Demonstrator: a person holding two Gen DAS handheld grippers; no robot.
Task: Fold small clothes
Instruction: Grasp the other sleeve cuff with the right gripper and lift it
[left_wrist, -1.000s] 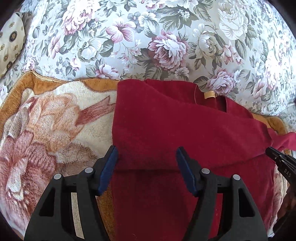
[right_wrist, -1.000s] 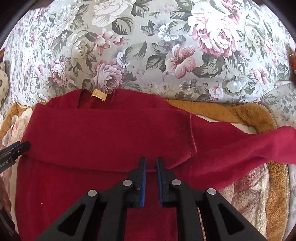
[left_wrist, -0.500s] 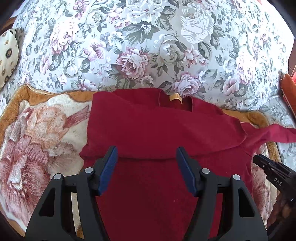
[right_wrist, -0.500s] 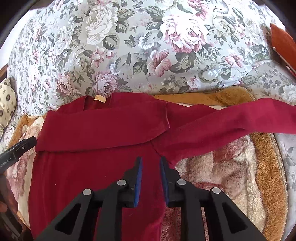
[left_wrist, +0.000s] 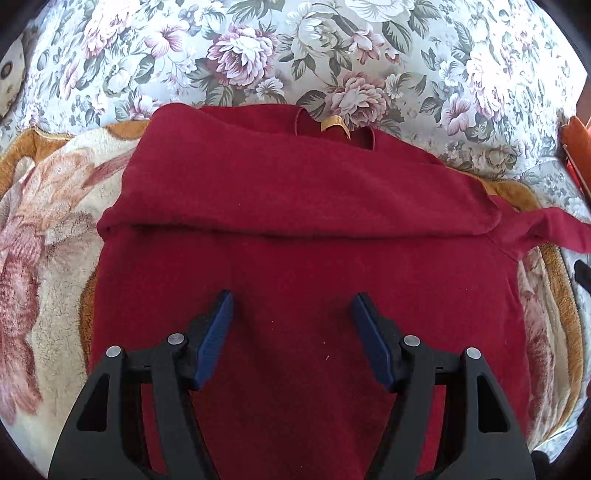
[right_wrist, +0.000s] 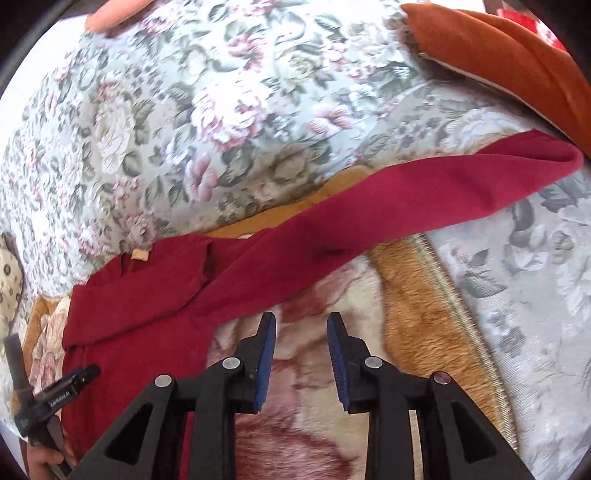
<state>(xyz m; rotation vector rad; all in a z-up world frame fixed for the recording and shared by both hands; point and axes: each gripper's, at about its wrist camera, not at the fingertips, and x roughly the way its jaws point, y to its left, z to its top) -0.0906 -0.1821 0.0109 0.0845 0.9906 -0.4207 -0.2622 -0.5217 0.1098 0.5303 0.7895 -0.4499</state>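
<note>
A dark red long-sleeved top (left_wrist: 303, 229) lies on a plush blanket, neck and tan label (left_wrist: 334, 123) at the far side. One sleeve is folded across the chest. The other sleeve (right_wrist: 424, 192) stretches out to the right over the blanket edge onto the floral cover. My left gripper (left_wrist: 291, 306) is open and empty above the top's lower body. My right gripper (right_wrist: 301, 325) is open and empty above the blanket, just below the stretched sleeve and right of the top's body (right_wrist: 140, 314). The left gripper's tip (right_wrist: 79, 376) shows at the right wrist view's left edge.
The plush blanket (right_wrist: 406, 288) has a tan border and a pink flower pattern. A floral bed cover (left_wrist: 258, 48) lies behind and around it. An orange cushion (right_wrist: 509, 62) sits at the far right. A patterned pillow (left_wrist: 11, 85) is at the far left.
The right gripper has opened and swung right, off the top's body to below the stretched sleeve. The left gripper stayed open and drew back toward the hem.
</note>
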